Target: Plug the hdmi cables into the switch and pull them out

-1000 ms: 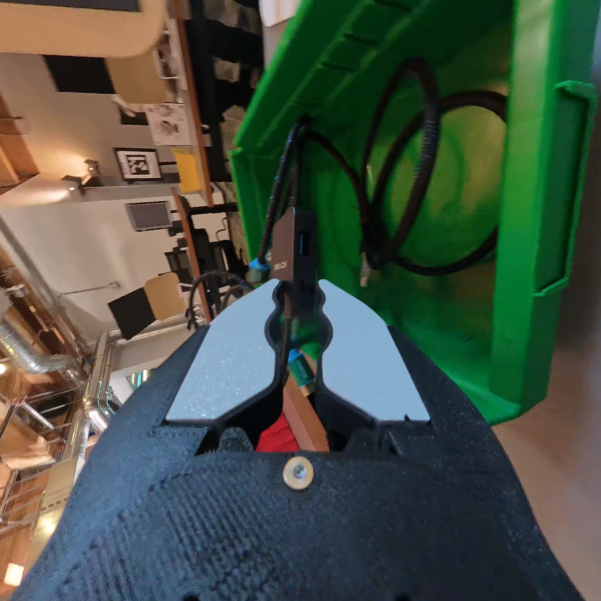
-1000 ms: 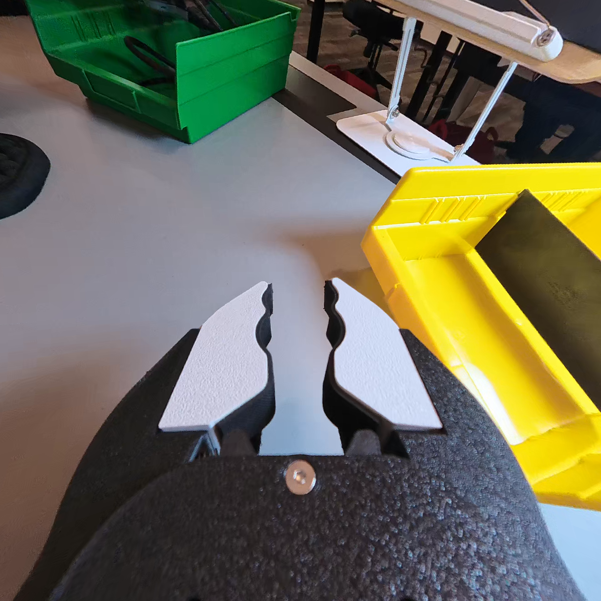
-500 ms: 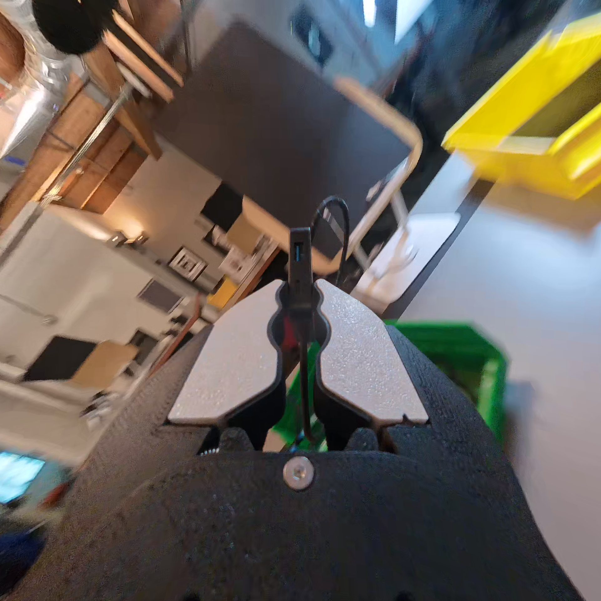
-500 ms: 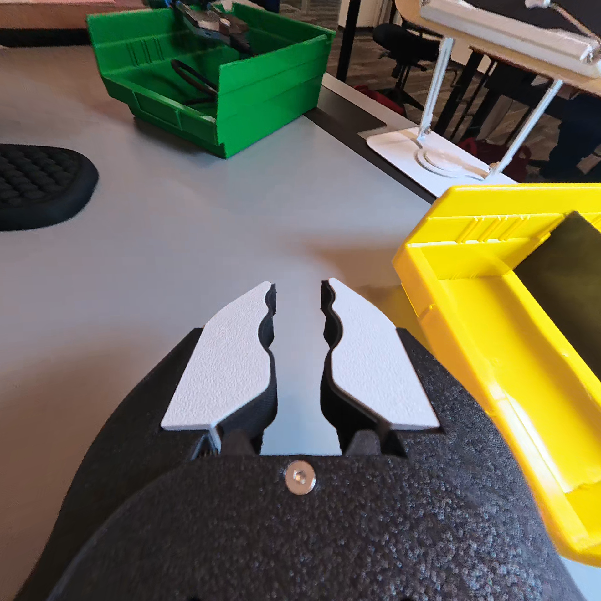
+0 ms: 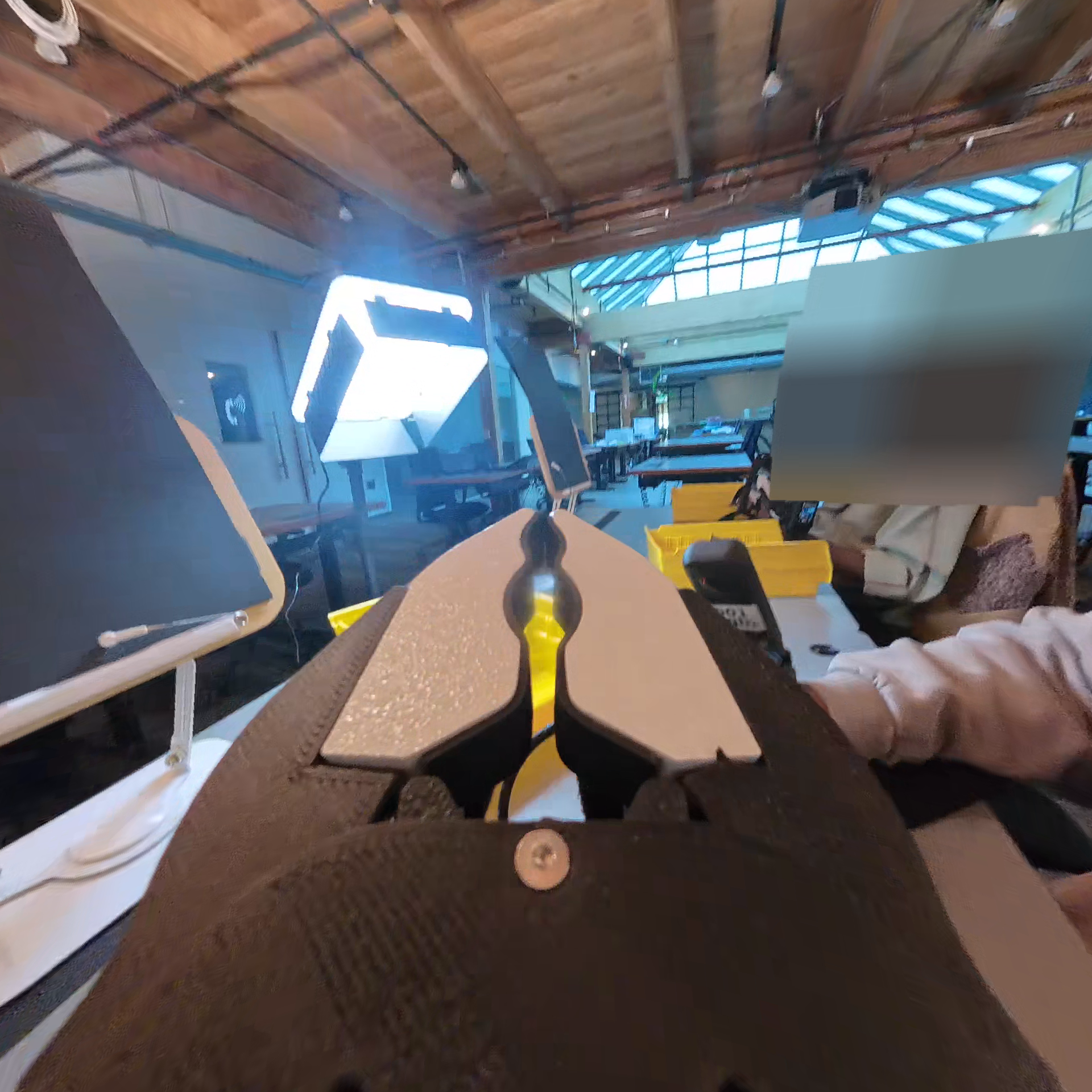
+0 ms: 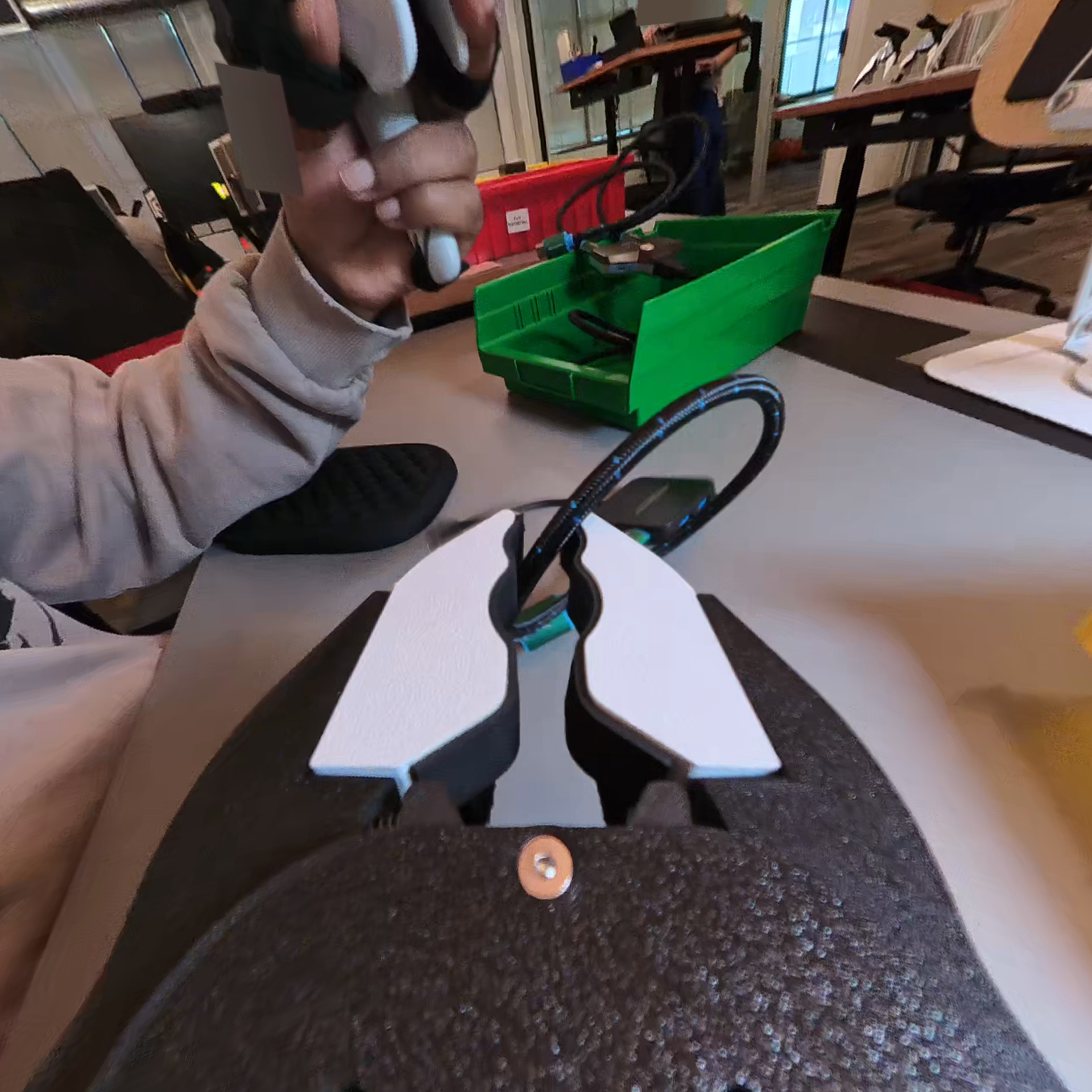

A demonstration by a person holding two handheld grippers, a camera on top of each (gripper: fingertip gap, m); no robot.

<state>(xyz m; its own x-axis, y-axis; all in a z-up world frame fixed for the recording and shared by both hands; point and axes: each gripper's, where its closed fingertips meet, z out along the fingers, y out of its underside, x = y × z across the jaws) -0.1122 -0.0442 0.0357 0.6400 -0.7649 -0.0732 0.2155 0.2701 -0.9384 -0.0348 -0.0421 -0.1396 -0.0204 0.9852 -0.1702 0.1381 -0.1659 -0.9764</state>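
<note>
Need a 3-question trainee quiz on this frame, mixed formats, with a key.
1. True or false: the left gripper holds the switch.
2. Where is the switch? A: in the green bin. B: on the table. C: in a hand.
3. Fill in: the right gripper is shut on a black ___.

Key: 1 false, its jaws are shut on nothing. 2 B. 3 cable.
</note>
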